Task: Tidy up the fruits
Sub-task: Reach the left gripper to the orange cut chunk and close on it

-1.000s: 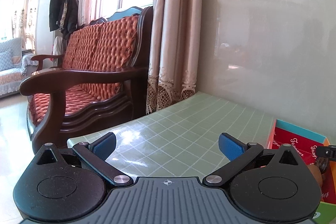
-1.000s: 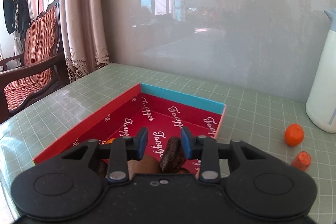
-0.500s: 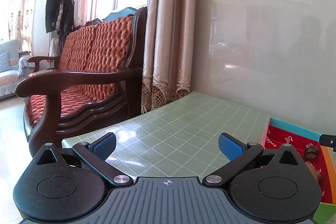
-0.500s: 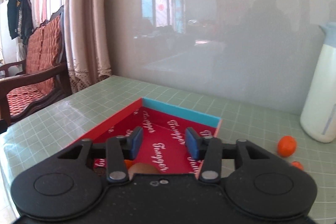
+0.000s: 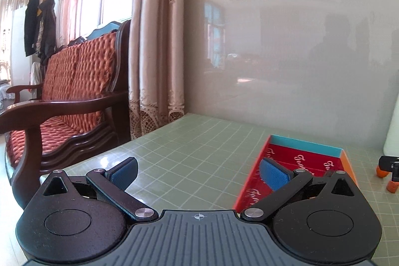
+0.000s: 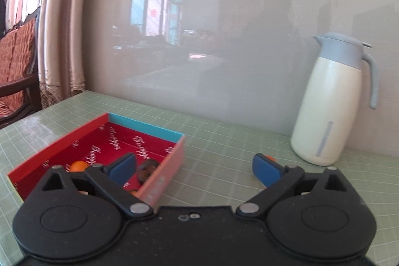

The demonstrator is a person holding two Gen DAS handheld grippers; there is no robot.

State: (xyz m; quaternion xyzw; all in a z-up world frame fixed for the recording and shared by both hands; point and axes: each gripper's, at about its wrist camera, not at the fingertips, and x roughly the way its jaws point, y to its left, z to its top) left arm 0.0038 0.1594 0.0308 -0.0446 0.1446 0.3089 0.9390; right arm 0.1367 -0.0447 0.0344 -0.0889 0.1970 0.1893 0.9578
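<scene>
A red box (image 6: 104, 138) with a blue far wall lies on the green grid table; it also shows in the left wrist view (image 5: 306, 161). Inside it lie a dark brown fruit (image 6: 147, 170) and an orange fruit (image 6: 78, 165). My right gripper (image 6: 195, 166) is open and empty, just right of the box's right wall. A small orange fruit (image 6: 270, 158) peeks from behind its right finger. My left gripper (image 5: 198, 175) is open and empty over bare table left of the box. Two orange fruits (image 5: 382, 172) lie at the right edge of the left wrist view.
A white jug (image 6: 329, 104) with a grey lid stands at the back right against the glossy wall panel. A wooden sofa (image 5: 67, 96) with red cushions and curtains (image 5: 157, 41) stand past the table's left edge.
The right gripper let go of the dark brown fruit into the box, opened wide and moved right. The left gripper's view swung right, bringing more of the box into sight.
</scene>
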